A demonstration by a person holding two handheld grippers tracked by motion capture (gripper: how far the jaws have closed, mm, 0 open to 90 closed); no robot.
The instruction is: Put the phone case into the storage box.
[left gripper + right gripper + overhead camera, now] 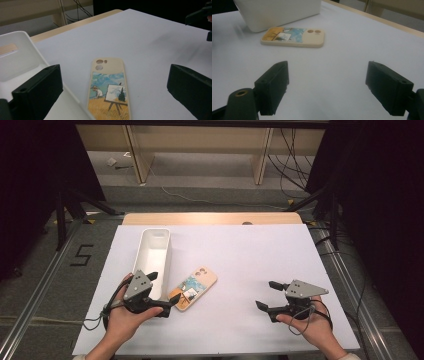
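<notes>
The phone case [193, 288] lies flat on the white mat, just beside the white bin's [151, 251] near end, not yet lifted. My left gripper [165, 292] straddles it, jaws wide; my right gripper [267, 294] waits wide open, well apart. Grasping and placing remain, I judge.

High cam overhead, both tool cams low, close, sharing phone case [108, 91]
</notes>
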